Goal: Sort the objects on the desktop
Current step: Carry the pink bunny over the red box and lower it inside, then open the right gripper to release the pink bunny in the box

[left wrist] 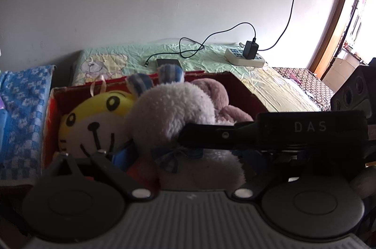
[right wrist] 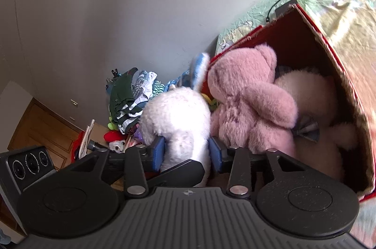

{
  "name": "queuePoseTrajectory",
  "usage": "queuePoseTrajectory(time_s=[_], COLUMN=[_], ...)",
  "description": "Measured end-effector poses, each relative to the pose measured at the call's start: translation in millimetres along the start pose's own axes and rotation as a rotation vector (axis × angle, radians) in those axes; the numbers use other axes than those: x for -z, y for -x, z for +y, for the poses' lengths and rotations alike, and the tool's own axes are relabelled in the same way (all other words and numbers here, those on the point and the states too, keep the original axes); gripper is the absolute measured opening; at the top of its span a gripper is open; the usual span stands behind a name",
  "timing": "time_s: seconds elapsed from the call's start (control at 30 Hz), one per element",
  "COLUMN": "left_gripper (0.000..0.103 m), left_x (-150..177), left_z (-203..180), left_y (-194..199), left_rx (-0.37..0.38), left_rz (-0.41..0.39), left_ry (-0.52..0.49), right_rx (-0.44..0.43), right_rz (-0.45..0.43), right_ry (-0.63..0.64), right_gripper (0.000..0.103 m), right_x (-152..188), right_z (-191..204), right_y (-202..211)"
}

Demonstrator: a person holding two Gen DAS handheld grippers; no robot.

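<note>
While the white plush rabbit (right wrist: 178, 122) is clamped between the blue pads (right wrist: 159, 152) of the right gripper (right wrist: 186, 153), its body hangs at the open mouth of the red cardboard box (right wrist: 340, 84), so the step in hand is judged to be its placement among the toys already stowed. In the right wrist view the rabbit fills the centre, with the pink plush bear (right wrist: 249, 103) at 3 o'clock of it and a pale plush with a grey bow (right wrist: 312, 94) further toward 3 o'clock, deep in the box. In the left wrist view the same rabbit stands at the centre, a yellow tiger-faced plush (left wrist: 94, 122) at 9 o'clock of it inside the box, and the bear behind it at 1 o'clock. The left gripper (left wrist: 84, 155) shows only its linkage at 7 o'clock of that view; whether its fingers are apart or together cannot be told. Count — four plush toys at the box in all: one rabbit, one bear, one tiger face, one pale plush. On the green sheet (left wrist: 211, 56) beyond the box lie one power strip (left wrist: 244, 57) carrying one black charger, and one dark phone (left wrist: 169, 62), at 12 o'clock. The sorting appears well advanced — three toys are boxed and the fourth is held at the rim; a heap of clothes and small toys (right wrist: 127, 103) at 10 o'clock in the right wrist view may remain, though whether it belongs to the task is uncertain.
</note>
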State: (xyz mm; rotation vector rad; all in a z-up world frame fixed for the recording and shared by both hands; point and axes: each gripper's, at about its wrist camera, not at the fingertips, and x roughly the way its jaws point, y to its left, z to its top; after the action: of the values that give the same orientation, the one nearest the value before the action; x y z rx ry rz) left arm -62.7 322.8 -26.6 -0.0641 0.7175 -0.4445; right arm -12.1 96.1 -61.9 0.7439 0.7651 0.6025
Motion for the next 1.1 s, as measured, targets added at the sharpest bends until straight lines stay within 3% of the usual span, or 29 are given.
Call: queuePoseTrajectory(time_s=[0.17, 0.37, 0.57, 0.67, 0.8, 0.93, 1.1], left_gripper=[0.094, 0.099, 0.102, 0.102, 0.102, 0.102, 0.102], left_x=[1.4, -4.3, -16.3, -18.9, -21.2, -22.3, -19.4], left_z=[8.1, 4.8, -16.7, -34.3, -64.1, -92.6, -129.2], left_y=[6.6, 32.1, 45.3, 44.8, 34.0, 17.8, -4.5], left_rx=[0.022, -0.046, -0.141, -0.168, -0.229, -0.21, -0.244], left_rz=[0.02, -0.035, -0.021, -0.001, 0.031, 0.098, 0.164], left_ry=[0.069, 0.081, 0.07, 0.054, 0.033, 0.047, 0.062], right_rx=[0.002, 0.009, 0.115, 0.209, 0.267, 0.352, 0.473], right_rz=[-0.025, -0.108, -0.209, -0.221, -0.231, -0.22, -0.204], right_ry=[-0.017, 0.024, 0.077, 0.11, 0.131, 0.134, 0.149], right_gripper=[0.05, 0.051, 0.053, 0.053, 0.053, 0.053, 0.055], right_x=[-0.1, 0.4, -5.4, -8.3, -9.6, -10.2, -13.7], right_z=[5.5, 15.5, 17.0, 15.9, 8.0, -5.8, -24.0], right_y=[11.0, 40.3, 75.4, 87.3, 105.0, 124.3, 150.7])
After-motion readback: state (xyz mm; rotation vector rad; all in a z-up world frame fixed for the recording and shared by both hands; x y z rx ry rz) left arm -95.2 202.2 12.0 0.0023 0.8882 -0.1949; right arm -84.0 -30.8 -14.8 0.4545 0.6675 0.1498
